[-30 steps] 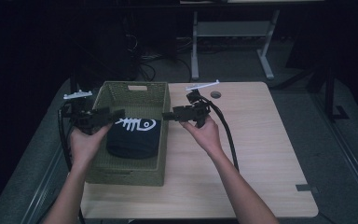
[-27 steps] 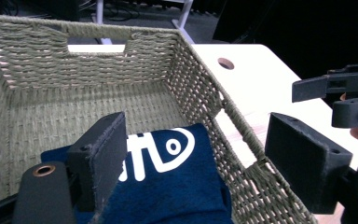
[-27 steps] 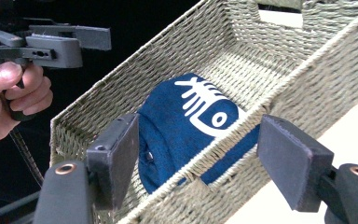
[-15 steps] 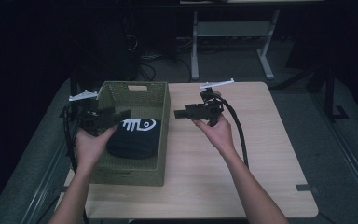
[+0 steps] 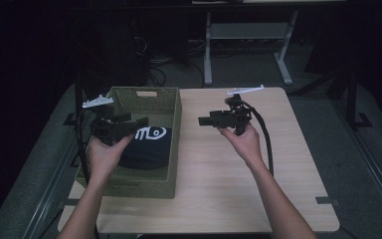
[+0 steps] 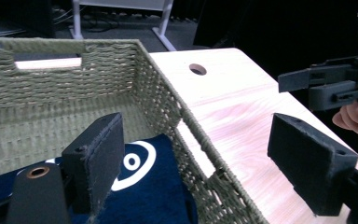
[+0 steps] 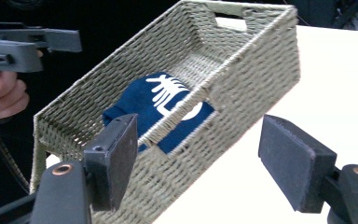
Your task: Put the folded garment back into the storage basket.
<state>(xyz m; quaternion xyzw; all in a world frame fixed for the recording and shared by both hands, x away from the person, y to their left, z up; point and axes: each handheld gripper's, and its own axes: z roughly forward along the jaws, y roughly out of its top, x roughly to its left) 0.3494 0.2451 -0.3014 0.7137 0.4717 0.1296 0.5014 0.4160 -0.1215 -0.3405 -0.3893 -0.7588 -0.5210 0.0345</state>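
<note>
A woven olive basket [image 5: 171, 144] stands on the left half of the wooden table [image 5: 278, 189]. Inside it lies a folded navy cloth [image 5: 146, 149] with a white print, also seen in the left gripper view [image 6: 158, 186] and the right gripper view [image 7: 149, 100]. My left gripper [image 5: 143, 122] hovers over the basket's left side, pointing right, open, with nothing between its pads [image 6: 98, 158]. My right gripper [image 5: 202, 120] hangs over bare table just right of the basket, pointing left at it, jaws wide open and holding nothing [image 7: 198, 135].
Bare wood stretches right of the basket, with a round cable hole [image 6: 197, 69] near the far edge. A white desk frame [image 5: 248, 35] and loose cables stand on the dark floor beyond the table. Each gripper trails a black cable.
My right gripper has drawn away to the right from the basket's wall. My left gripper has shifted a little to the right above the basket. Cloth and basket have not moved.
</note>
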